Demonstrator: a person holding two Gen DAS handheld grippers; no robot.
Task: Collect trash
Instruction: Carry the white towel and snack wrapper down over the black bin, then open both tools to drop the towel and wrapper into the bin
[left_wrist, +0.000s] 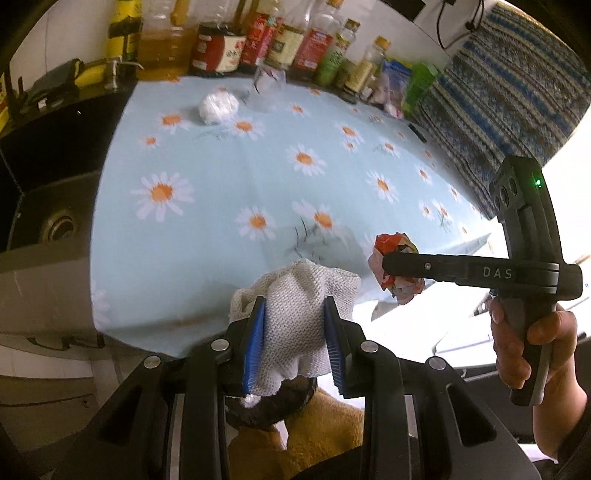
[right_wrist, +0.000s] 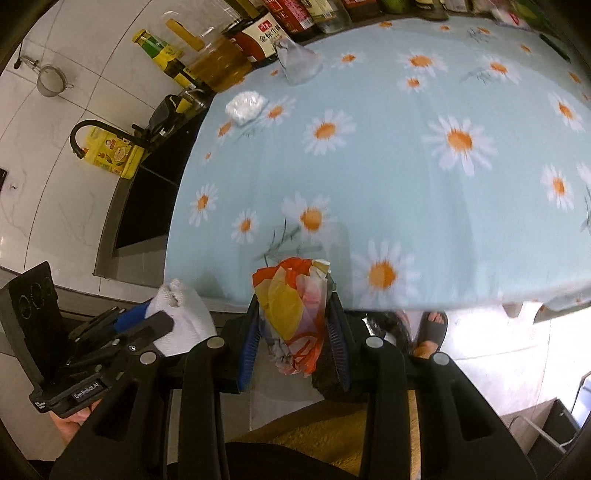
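Observation:
My left gripper (left_wrist: 295, 339) is shut on a crumpled white paper towel (left_wrist: 295, 310), held off the near edge of the daisy-print table (left_wrist: 221, 177). My right gripper (right_wrist: 293, 332) is shut on a crumpled red, yellow and white wrapper (right_wrist: 291, 306), also just past the near edge. The right gripper and its wrapper (left_wrist: 395, 266) show at the right of the left wrist view; the left gripper and towel (right_wrist: 181, 314) show at the left of the right wrist view. A white crumpled paper ball (left_wrist: 218, 107) and a clear crumpled plastic piece (left_wrist: 267, 83) lie at the far side of the table.
Bottles and jars of sauce and oil (left_wrist: 221, 48) line the table's far edge. A black sink (left_wrist: 55, 214) with a faucet (right_wrist: 92, 129) lies to the left. A striped cloth (left_wrist: 498, 103) lies at the far right. A person's sandalled foot (right_wrist: 430, 332) is on the floor below.

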